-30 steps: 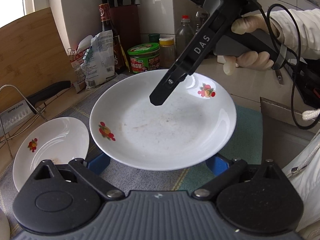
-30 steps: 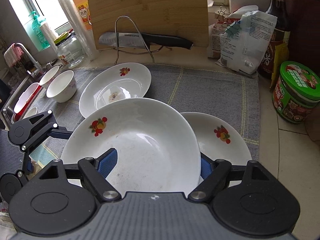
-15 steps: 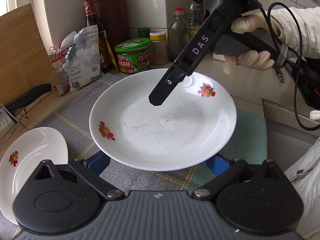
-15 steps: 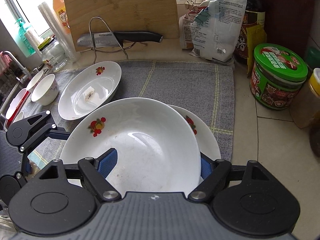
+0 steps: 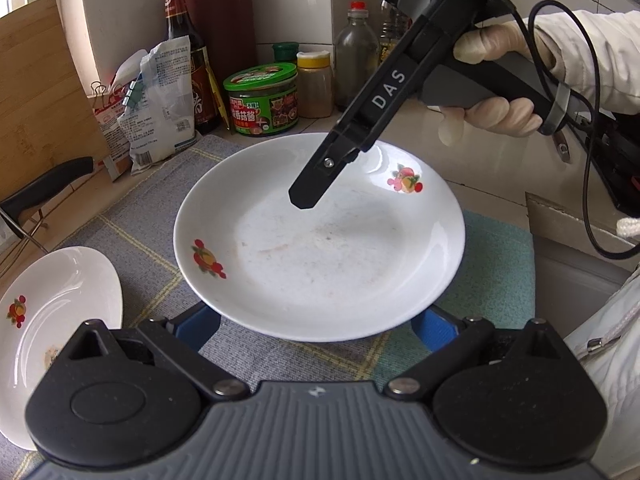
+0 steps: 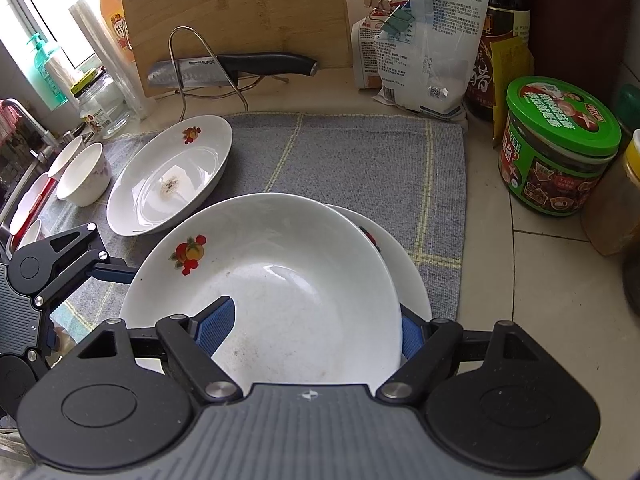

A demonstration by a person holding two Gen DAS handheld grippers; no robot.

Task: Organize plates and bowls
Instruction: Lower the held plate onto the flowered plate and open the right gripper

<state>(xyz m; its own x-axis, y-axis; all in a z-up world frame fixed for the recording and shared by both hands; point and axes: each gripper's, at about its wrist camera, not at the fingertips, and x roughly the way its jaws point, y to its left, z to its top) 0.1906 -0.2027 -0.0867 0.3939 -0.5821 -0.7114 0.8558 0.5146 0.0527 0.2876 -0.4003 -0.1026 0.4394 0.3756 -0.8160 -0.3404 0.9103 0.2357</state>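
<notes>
A white plate point(image 5: 320, 248) point(image 6: 280, 280) with fruit decals hangs over the grey mat point(image 6: 360, 152), held from two sides. My left gripper point(image 5: 314, 328) reaches under its near rim; both blue fingers point(image 5: 196, 328) clasp the underside, tips hidden. My right gripper point(image 6: 316, 328) is shut across the opposite rim, one pad inside the dish, one outside. A second decal plate point(image 6: 408, 264) lies right below, mostly covered; whether they touch is unclear. A third plate point(image 6: 172, 176) point(image 5: 52, 320) rests on the mat to the left.
White bowls point(image 6: 84, 176) stand at the mat's left end. A knife point(image 6: 232, 66) lies on a wire rack before a wooden board point(image 6: 236, 12). Clipped bags point(image 6: 428, 48), a sauce bottle point(image 6: 496, 60) and a green-lidded jar point(image 6: 560, 148) line the right. A gloved hand point(image 5: 492, 112) holds the right gripper.
Both grippers carried the plate sideways over the second plate, which now shows only as a sliver. The third plate slid further left in view. Both grips are unchanged.
</notes>
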